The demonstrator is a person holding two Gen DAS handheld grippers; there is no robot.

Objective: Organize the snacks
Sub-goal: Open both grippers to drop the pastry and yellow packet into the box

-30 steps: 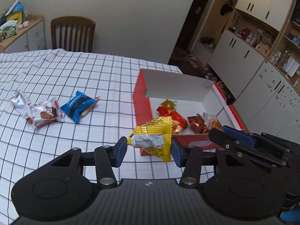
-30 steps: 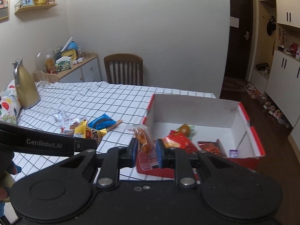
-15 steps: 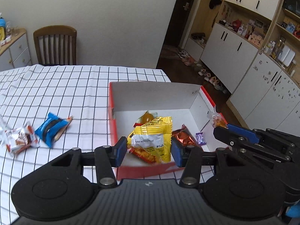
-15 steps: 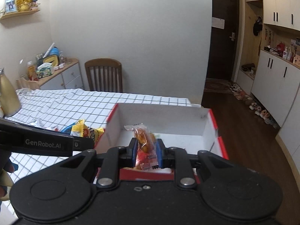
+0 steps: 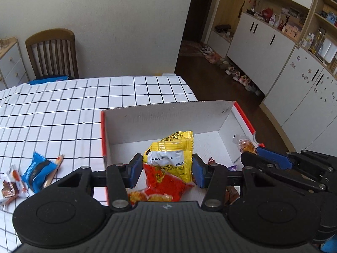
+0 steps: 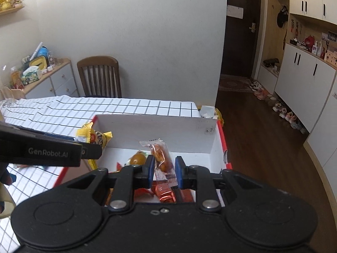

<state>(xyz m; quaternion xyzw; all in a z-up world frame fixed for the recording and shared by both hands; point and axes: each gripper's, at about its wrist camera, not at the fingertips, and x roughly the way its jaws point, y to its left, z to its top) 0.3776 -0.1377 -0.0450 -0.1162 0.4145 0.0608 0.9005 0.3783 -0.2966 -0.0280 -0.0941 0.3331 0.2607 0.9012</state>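
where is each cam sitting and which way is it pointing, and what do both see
Left wrist: sits on the left hand-held gripper, looking forward and down into the red box; its fingers hold a yellow snack packet, and the right hand-held gripper shows at the right edge.
Right wrist: sits on the right hand-held gripper, looking down into the same box; its fingers hold a clear orange snack packet, with the left hand-held gripper and a fingertip at the left.
Shared: box, checked tablecloth, wooden chair, both packets.
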